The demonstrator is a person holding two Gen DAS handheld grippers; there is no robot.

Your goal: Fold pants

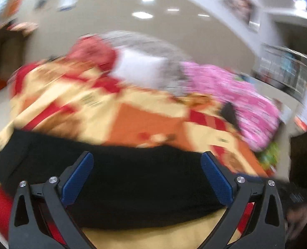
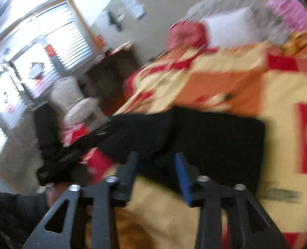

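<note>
The black pants (image 1: 141, 184) lie folded in a wide band across a bed cover with a yellow, red and orange pattern (image 1: 145, 120). My left gripper (image 1: 147, 159) is open, its blue pads (image 1: 78, 178) spread wide just above the pants. In the right wrist view the pants (image 2: 207, 143) lie ahead of my right gripper (image 2: 156, 157), which is open with its jaws partly apart over the cloth's near edge. The left gripper and its hand (image 2: 66, 161) show at the left. Both views are blurred by motion.
A pile of clothes lies at the far end of the bed: red (image 1: 91, 51), white (image 1: 136, 66), grey and pink (image 1: 236, 101). A window with blinds (image 2: 55, 39) and cushions (image 2: 74, 103) are at the left of the bed.
</note>
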